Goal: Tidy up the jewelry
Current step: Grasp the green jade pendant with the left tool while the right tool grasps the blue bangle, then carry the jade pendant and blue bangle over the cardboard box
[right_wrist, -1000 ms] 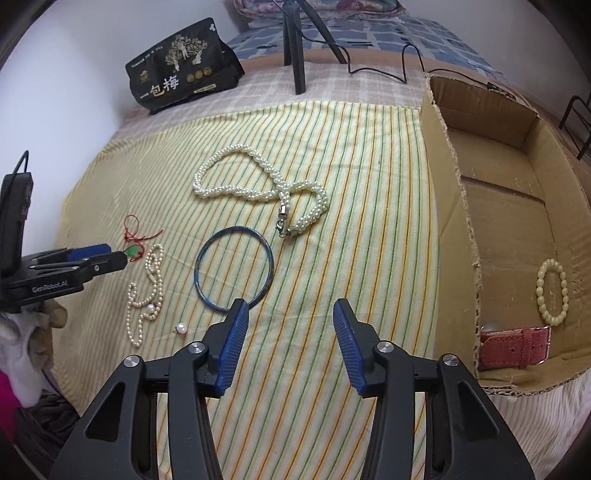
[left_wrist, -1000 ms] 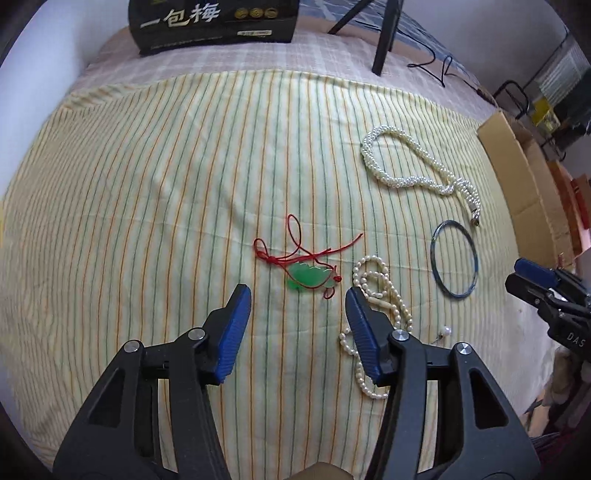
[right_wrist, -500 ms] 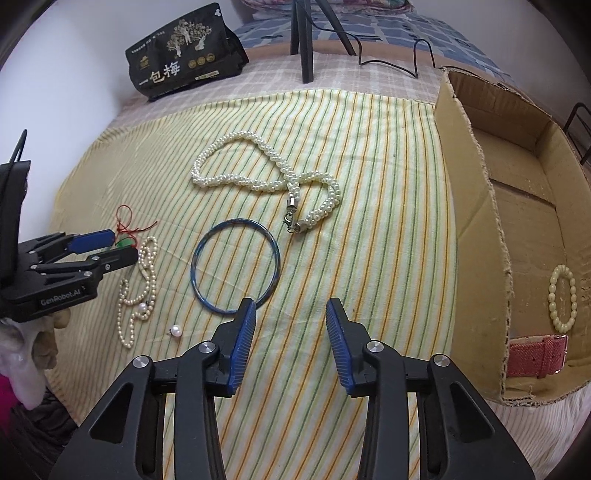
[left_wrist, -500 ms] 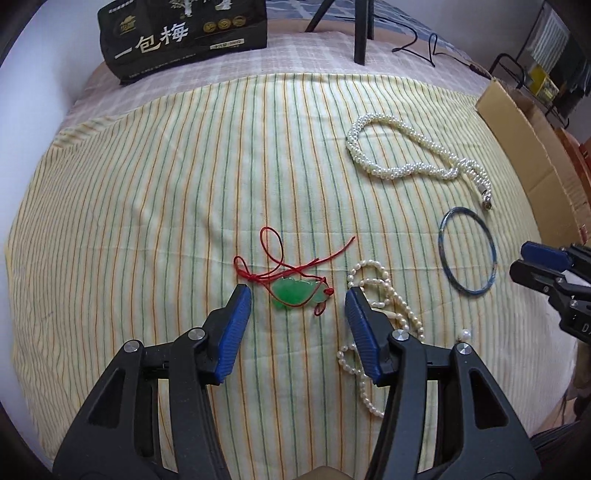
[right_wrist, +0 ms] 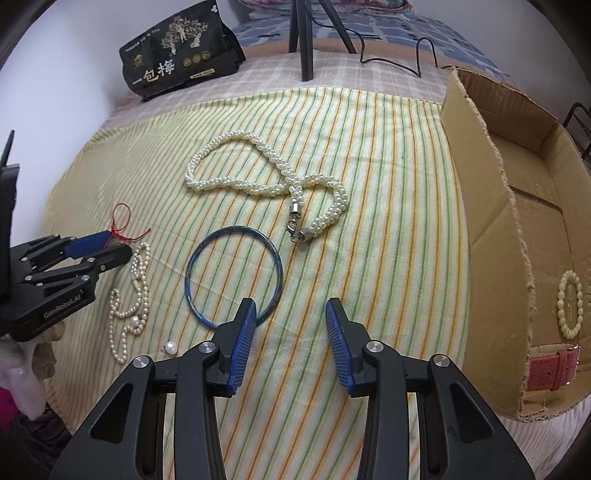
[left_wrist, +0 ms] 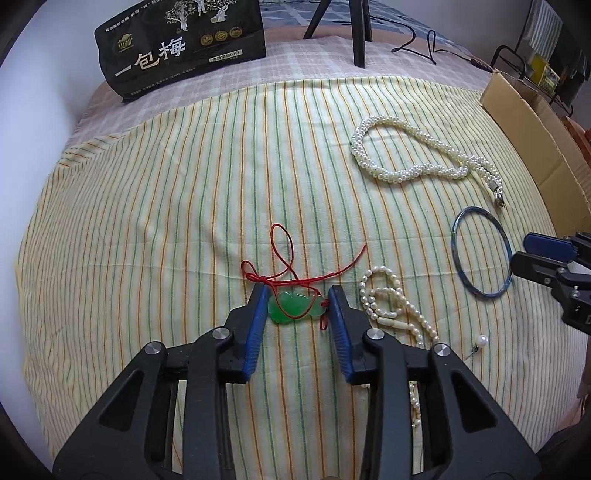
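Left gripper [left_wrist: 297,308] apart, straddling jade pendant [left_wrist: 295,309] on striped bedspread [left_wrist: 166,206]. Close squarely on stone, not red cord [left_wrist: 284,254] — lift slowly so cord trails free. Pendant: glossy green, oblong, carved. Right gripper [right_wrist: 290,326] apart, over blue bangle [right_wrist: 233,275] rim.

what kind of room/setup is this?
Probably a bedroom at home used as a recording spot: a striped cloth spread over what looks like a bed, a patterned blanket behind, tripod legs on it, and a cardboard box serving as the jewelry bin.
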Motion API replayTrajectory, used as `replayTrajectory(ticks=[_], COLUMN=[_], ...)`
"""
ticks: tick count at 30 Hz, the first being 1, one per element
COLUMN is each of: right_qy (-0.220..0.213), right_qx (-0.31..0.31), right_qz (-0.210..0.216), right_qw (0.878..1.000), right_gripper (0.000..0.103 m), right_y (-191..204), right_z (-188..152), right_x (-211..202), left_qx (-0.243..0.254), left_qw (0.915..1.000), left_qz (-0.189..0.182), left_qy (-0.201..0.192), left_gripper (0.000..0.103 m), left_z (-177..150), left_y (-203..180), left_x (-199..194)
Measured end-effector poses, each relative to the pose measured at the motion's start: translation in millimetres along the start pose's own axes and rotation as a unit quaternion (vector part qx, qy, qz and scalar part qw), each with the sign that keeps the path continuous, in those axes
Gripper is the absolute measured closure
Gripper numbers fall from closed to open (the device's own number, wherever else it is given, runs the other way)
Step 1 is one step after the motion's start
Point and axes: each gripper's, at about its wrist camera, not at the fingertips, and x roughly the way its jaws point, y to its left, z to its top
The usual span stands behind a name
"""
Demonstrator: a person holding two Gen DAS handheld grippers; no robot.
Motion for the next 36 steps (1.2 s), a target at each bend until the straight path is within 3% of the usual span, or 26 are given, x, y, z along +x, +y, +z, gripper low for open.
replayTrajectory(ticks=[3,8,13,25,36], right_qy=[-0.002,-0.01,-0.019,-0.071,-0.126], right_qx=[-0.016,-0.037,-0.029,-0.057,-0.042], right_qz=[-0.013,-0.021,-0.007,-0.006,-0.012], right_qw=[1.0,0.999,0.999,0.996,0.991], right_gripper=[0.066,0.095,0.1,0.101,0.101], right_y=[7,14,14,35,18], right_z=[0,0,3,8,19], right_x=[4,4,1,-31,-74], left_qx=[-0.006,-0.017,-0.043,-0.087,-0.088], left_qw=[1.0,0.9998,0.9988,0.9927,0.9869], left_qz=[-0.004,-0.008,-0.008,-0.038,-0.064], left_qy=[0.0,-0.002,-0.02,-0.074,-0.119], left_gripper=[0.07,0.07,0.071,0.071,0.071], left_z=[0,1,4,19,34], left_y=[2,5,18,39,28], left_x=[-1,-4,-17,-62,-100])
